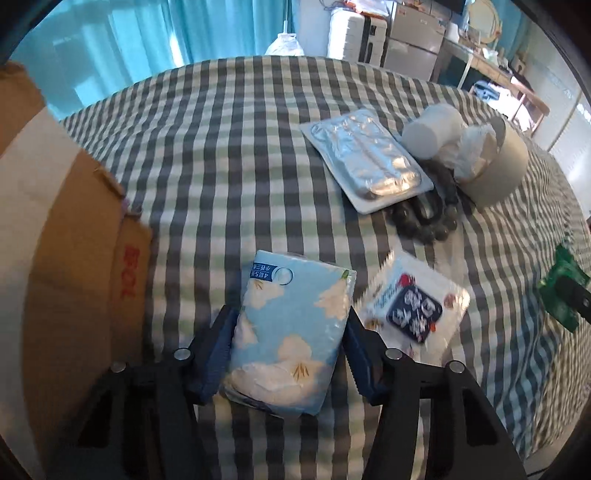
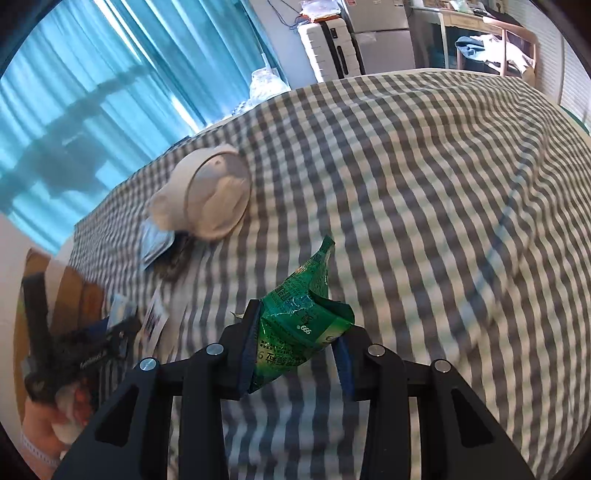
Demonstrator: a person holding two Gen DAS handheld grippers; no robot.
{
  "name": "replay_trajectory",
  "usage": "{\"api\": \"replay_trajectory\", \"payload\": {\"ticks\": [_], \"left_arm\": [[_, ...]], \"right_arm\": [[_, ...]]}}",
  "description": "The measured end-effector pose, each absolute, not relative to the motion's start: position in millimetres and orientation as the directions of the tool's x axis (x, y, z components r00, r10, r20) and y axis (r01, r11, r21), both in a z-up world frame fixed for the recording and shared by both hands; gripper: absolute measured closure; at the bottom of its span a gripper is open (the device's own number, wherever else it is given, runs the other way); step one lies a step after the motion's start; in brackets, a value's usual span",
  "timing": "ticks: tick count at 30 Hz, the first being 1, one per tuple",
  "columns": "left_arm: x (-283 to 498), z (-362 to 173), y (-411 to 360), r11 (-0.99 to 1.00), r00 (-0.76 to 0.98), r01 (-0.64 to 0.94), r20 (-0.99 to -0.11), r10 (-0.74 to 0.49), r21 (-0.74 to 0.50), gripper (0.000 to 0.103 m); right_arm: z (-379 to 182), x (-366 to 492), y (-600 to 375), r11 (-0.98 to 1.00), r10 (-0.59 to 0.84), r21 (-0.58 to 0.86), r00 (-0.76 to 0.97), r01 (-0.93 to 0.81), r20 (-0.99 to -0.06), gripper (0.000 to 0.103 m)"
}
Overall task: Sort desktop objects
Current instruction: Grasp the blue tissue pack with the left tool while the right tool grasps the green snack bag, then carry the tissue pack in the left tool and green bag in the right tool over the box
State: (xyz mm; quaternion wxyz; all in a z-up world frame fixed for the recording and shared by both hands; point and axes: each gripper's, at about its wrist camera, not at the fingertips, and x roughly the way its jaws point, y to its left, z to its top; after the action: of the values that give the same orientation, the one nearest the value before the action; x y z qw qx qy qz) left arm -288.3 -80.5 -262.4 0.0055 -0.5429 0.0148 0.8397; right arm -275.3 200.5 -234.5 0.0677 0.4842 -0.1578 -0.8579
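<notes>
While the left gripper [image 1: 291, 332] clamps a pale blue cloud-printed tissue pack [image 1: 288, 332], its jaws press both sides. The right gripper's [image 2: 295, 332] jaws pinch a crumpled green foil sachet [image 2: 303, 314] above the checked cloth bench [image 2: 424, 221].

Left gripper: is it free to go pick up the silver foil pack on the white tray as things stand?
Probably not yet. The left gripper has its jaws shut on the blue tissue pack, so it must drop that first. Otherwise the checked cloth toward the silver foil pack looks open.

Teal curtains [image 1: 147, 33] backlit at ten o'clock; white suitcase [image 1: 354, 37] at twelve; wooden shelving [image 1: 517, 85] at two; checked tablecloth [image 1: 229, 155] throughout.
</notes>
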Motion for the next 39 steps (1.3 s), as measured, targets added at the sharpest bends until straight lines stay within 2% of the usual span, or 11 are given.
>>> {"api": "replay_trajectory", "payload": {"ticks": [3, 8, 11, 21, 29, 34, 39], "left_arm": [[-272, -251, -75, -0.996, -0.436, -0.034, -0.898, -0.064, 0.087, 0.048], [-238, -216, -66, -0.999, -0.470, 0.010, -0.882, -0.042, 0.042, 0.048], [-221, -189, -62, -0.999, -0.482, 0.026, -0.876, 0.010, -0.026, 0.048], [-187, -91, -34, -1.000, -0.608, 0.005, -0.794, -0.021, 0.023, 0.047], [-145, -41, -60, -0.998, -0.669, 0.066, -0.741, -0.052, 0.011, 0.047], [-118, -31, -97, -0.991, -0.689, 0.097, -0.725, 0.000, -0.092, 0.047], [-92, -25, -138, -0.983, -0.691, 0.173, -0.719, -0.075, -0.065, 0.047]], "right_arm": [[-227, -264, 194, -0.941, -0.287, 0.338, -0.517, -0.004, -0.806, 0.067], [-217, -237, 179, -0.939, -0.317, 0.340, -0.498, 0.046, -0.807, 0.067], [-202, -226, 170, -0.936, -0.336, 0.341, -0.499, 0.083, -0.799, 0.067], [-108, -170, 144, -0.916, -0.398, 0.332, -0.607, 0.225, -0.688, 0.067], [-55, -121, 118, -0.888, -0.460, 0.319, -0.635, 0.331, -0.621, 0.067], [-39, -104, 95, -0.821, -0.571, 0.389, -0.603, 0.418, -0.557, 0.067], [-38, -96, 49, -0.784, -0.616, 0.381, -0.540, 0.489, -0.574, 0.067]]}}
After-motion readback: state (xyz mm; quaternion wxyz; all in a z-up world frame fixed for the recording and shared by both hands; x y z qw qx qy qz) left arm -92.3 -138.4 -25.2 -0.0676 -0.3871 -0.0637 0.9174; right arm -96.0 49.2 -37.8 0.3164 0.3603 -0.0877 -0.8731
